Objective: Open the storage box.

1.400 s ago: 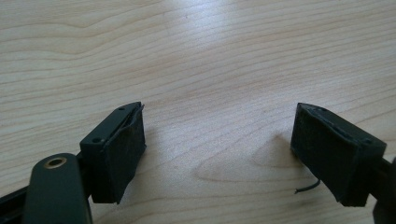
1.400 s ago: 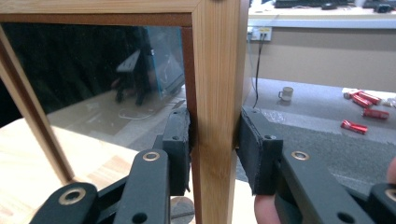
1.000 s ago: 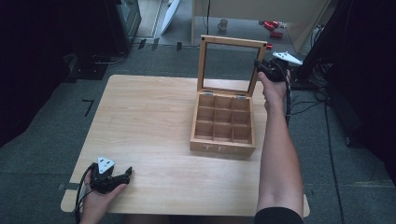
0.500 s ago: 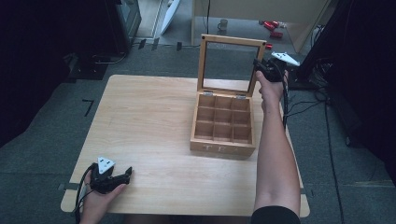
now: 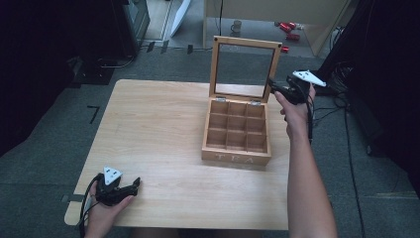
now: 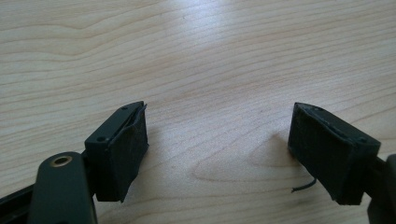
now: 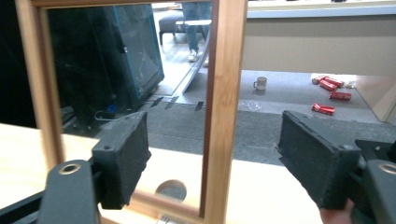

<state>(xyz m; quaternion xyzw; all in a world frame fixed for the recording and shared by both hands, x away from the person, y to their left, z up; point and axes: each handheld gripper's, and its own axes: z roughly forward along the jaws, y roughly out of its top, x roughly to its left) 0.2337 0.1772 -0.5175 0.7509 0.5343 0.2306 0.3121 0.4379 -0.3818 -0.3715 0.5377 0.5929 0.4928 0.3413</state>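
The tea box (image 5: 236, 134) sits right of centre on the counter (image 5: 148, 129), its glass lid (image 5: 244, 69) standing upright at the back. The lid's right frame post (image 7: 224, 112) runs vertically between the right gripper (image 7: 215, 163) jaws, which have just been opening and no longer press it (released). The left gripper (image 6: 217, 154), jaws apart and empty, rests at the counter's near left corner.
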